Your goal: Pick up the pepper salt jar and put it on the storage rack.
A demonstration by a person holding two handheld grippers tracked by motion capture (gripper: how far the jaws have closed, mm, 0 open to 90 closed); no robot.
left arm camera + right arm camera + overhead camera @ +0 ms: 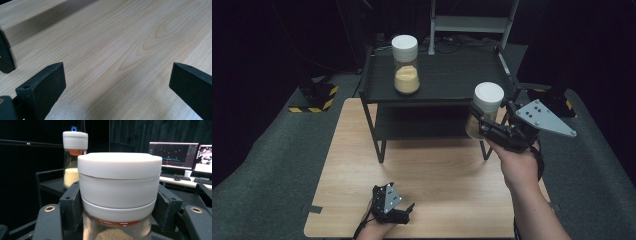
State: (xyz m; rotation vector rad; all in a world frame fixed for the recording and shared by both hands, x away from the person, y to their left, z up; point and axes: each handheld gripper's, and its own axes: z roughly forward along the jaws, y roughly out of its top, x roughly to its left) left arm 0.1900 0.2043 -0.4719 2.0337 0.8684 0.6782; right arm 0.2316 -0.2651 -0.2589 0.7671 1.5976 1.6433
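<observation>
Right claw [484,125] clamped on white-lidded jar [486,107]; left claw [404,212] agape over table [437,175].

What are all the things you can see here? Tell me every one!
Jar on shelf: one, clear with white lid, yellowish grains inside, top of the black shelf rack.
Held jar: one, clear with white lid, clamped in the right gripper near the rack's right end.
Shelf rack: one, black, two levels, far half of the table.
Table: one, light wood.
Computer screens: two, lit, background of the right gripper view.
Left gripper: one, black, jaws open, resting low at the table's near edge.
Right gripper: one, black, shut on the held jar.
</observation>
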